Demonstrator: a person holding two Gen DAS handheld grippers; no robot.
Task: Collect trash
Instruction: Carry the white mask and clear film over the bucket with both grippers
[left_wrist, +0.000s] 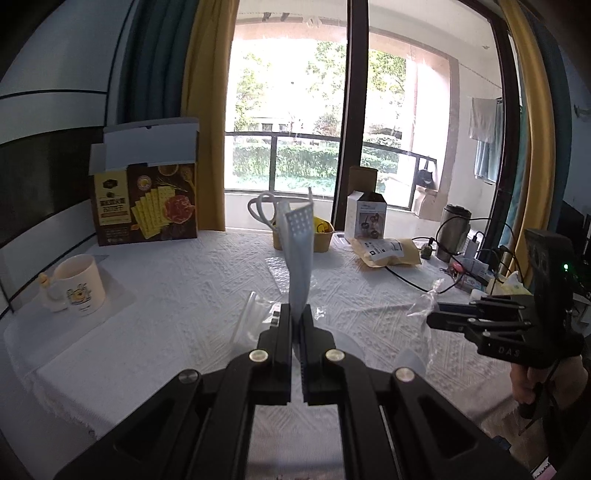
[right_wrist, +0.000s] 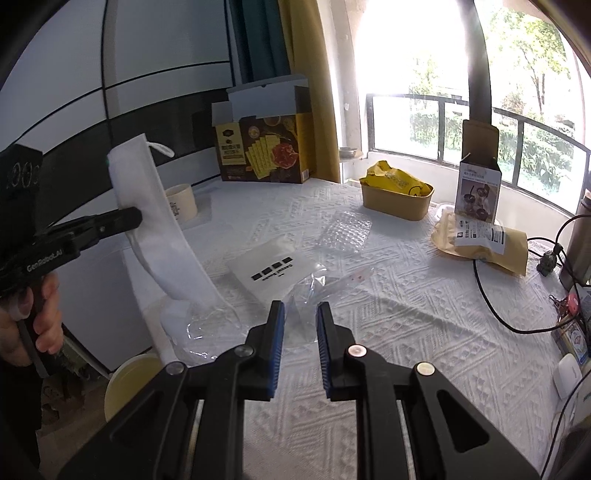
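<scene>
My left gripper (left_wrist: 293, 314) is shut on the bottom end of a blue face mask (left_wrist: 299, 251), which stands upright above the jaws with its white ear loop at the top. The right wrist view shows the mask's white side (right_wrist: 159, 229) hanging from the left gripper (right_wrist: 136, 218) at the table's left edge. My right gripper (right_wrist: 300, 310) is shut on a crumpled clear plastic wrapper (right_wrist: 306, 291). From the left wrist, that wrapper (left_wrist: 424, 299) sticks up from the right gripper (left_wrist: 430, 319), which a hand holds above the cloth.
On the white-clothed table (right_wrist: 388, 332) lie a printed white bag (right_wrist: 273, 269) and bubble wrap (right_wrist: 345, 230). Further back are a kraft bowl (right_wrist: 395, 206) with a yellow wrapper, a cracker box (right_wrist: 266, 147), a mug (left_wrist: 77, 284) and a kraft pouch (right_wrist: 484, 240). A black cable (right_wrist: 491, 306) crosses the right side.
</scene>
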